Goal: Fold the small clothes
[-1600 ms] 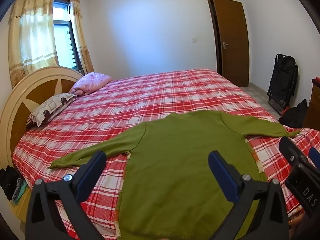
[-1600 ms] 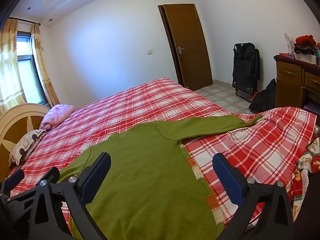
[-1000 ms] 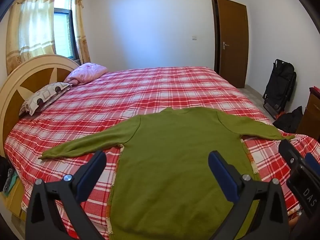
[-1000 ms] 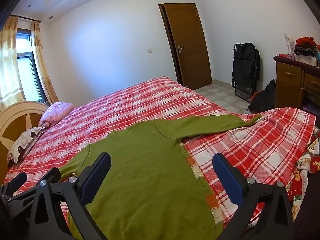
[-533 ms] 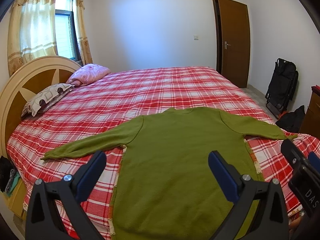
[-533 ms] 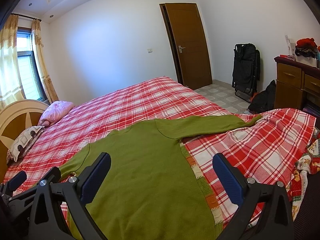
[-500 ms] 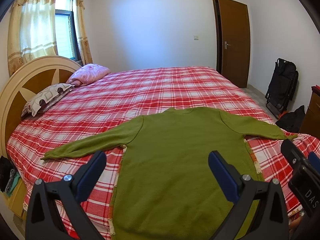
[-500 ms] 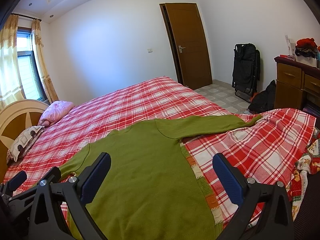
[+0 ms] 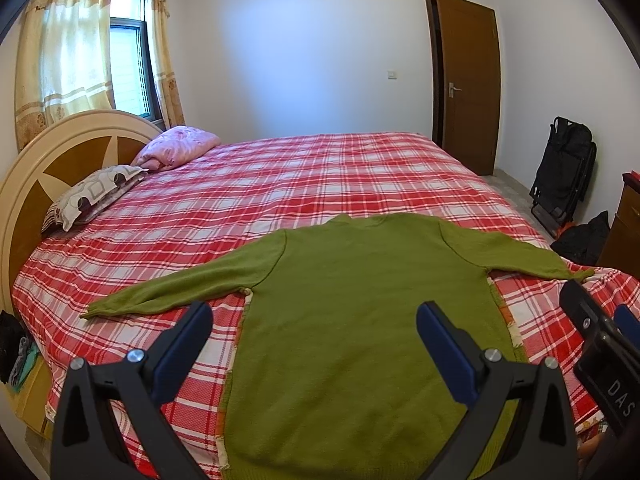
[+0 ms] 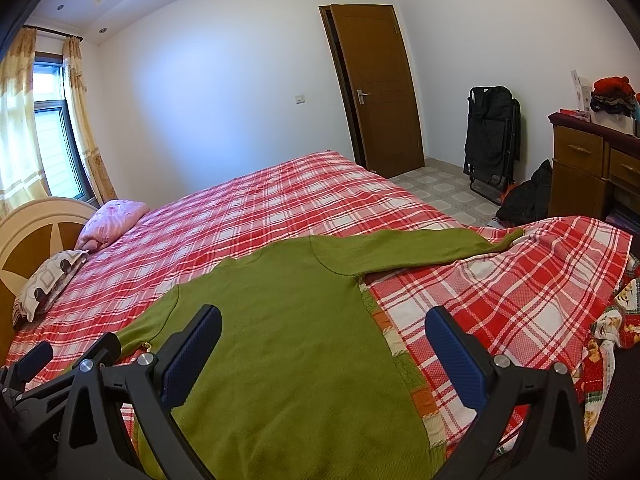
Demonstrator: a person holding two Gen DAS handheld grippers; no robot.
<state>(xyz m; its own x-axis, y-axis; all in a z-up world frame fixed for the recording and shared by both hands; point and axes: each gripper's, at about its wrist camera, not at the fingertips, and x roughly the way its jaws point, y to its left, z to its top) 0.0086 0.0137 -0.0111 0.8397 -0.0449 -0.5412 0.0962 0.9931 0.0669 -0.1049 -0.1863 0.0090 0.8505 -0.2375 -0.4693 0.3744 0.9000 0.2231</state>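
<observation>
The left gripper (image 9: 314,334) is spread wide and holds nothing; it hangs above the lower body of the green sweater (image 9: 360,320). The right gripper (image 10: 324,340) is also spread wide and empty, above the same sweater. The sweater lies flat on the red plaid bed cover (image 9: 300,184), both sleeves stretched out sideways, its hem nearest the grippers.

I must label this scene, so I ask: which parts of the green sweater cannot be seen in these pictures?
- Green sweater hem: left wrist view, partly behind the left gripper.
- Its left cuff: right wrist view, hidden behind the right gripper frame.
- Underside: against the bedspread, both views.
</observation>
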